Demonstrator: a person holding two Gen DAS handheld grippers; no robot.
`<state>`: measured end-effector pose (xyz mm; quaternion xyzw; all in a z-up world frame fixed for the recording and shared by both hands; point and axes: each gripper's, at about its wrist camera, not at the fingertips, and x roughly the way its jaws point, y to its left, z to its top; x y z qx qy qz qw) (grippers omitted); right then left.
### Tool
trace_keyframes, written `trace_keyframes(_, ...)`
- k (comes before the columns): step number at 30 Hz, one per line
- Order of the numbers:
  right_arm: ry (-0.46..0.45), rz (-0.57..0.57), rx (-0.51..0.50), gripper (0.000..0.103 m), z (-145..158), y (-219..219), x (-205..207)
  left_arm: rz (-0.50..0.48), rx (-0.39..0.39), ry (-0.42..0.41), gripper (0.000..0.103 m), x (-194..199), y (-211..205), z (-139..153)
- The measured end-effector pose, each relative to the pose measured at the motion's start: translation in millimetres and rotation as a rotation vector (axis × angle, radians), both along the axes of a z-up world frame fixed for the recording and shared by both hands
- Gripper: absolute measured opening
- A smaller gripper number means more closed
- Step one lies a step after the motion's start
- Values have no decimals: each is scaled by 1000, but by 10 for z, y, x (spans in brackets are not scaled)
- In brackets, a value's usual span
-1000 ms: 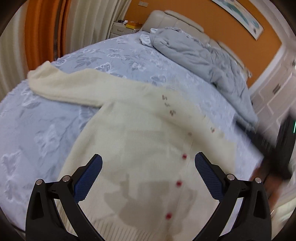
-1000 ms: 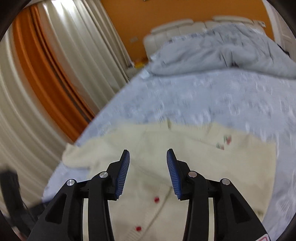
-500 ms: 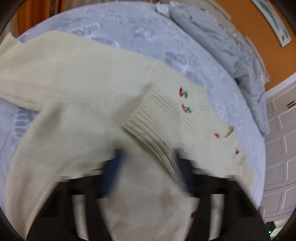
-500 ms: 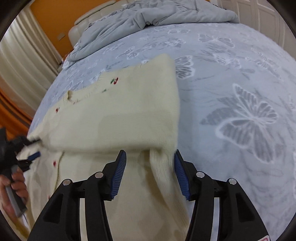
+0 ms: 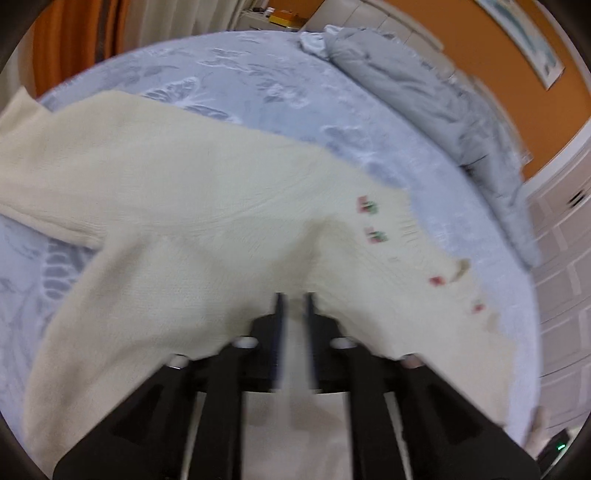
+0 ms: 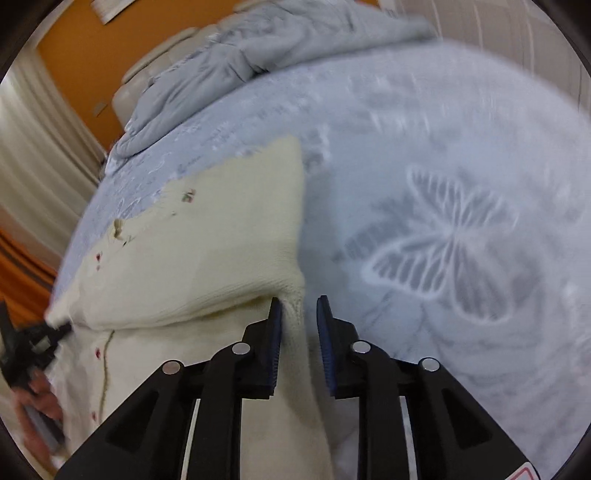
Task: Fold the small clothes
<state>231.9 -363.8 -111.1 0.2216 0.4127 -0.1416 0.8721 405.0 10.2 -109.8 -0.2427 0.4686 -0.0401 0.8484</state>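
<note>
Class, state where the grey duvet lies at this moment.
The grey duvet lies bunched at the far end of the bed, against the headboard, beyond the cream cardigan; the right wrist view shows it top centre.

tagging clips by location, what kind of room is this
Most likely a bedroom. The cardigan lies on a bed with a butterfly-pattern cover, a grey duvet is bunched against a padded headboard, and a nightstand stands by the curtains.
</note>
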Motion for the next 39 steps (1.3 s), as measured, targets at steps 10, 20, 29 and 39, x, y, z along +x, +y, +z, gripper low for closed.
trace_keyframes(10,51,95,-26,0,-121,226,571,11,86,25,45,160,-169,-197)
trace_keyframes(20,105,-31,-172,0,-178,10,686,-53,252,-83,47,19,-302,-224)
trace_keyframes(29,63,192,-110,10,-205,1250,-158,270,111,-86,87,-526,1332,197)
trace_keyframes(39,1,217,-278,12,-404,1512,-374,764,46,111,86,-255,3500,-175)
